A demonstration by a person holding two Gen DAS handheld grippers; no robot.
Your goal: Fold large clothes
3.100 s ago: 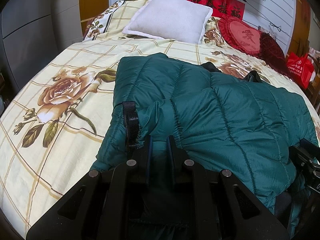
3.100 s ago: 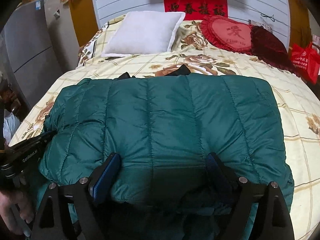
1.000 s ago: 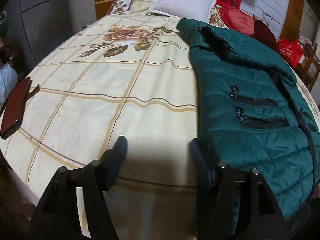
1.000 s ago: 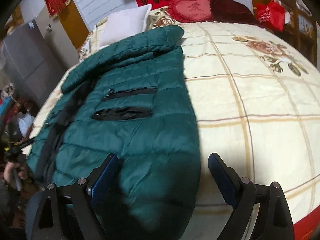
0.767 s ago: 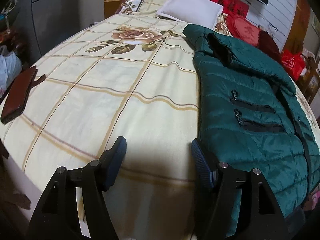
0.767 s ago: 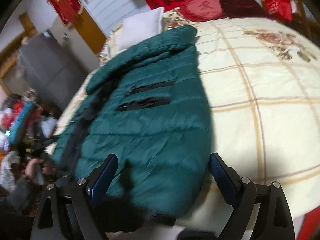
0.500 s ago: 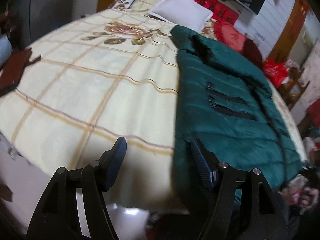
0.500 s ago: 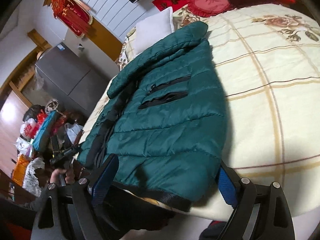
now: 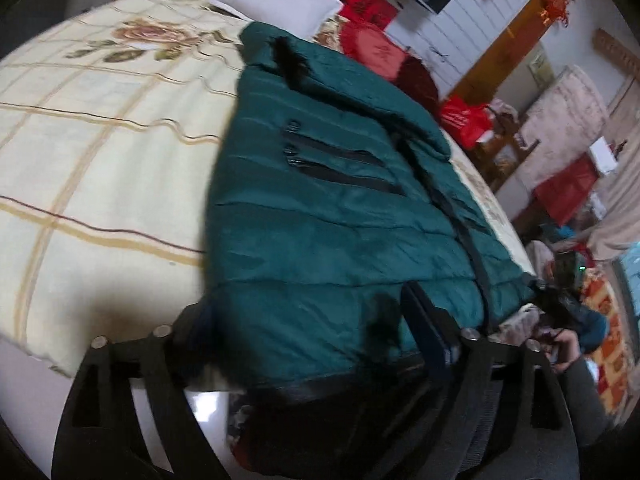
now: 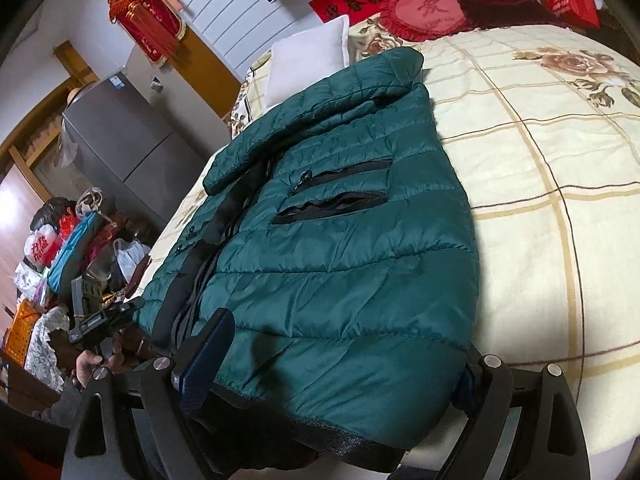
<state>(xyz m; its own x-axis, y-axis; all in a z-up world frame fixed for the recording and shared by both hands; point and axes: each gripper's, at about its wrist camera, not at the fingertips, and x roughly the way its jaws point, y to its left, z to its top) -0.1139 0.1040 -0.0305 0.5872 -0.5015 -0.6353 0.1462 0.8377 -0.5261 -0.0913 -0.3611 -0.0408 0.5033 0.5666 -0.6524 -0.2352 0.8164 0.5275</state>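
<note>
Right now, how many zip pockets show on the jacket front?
2, on the green jacket: upper pocket and lower pocket just below it. The other front panel may hide more.

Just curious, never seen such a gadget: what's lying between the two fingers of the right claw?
The hem end of the green puffer jacket lies in the right claw, whose fingers are spread wide; the right wrist view shows it.
</note>
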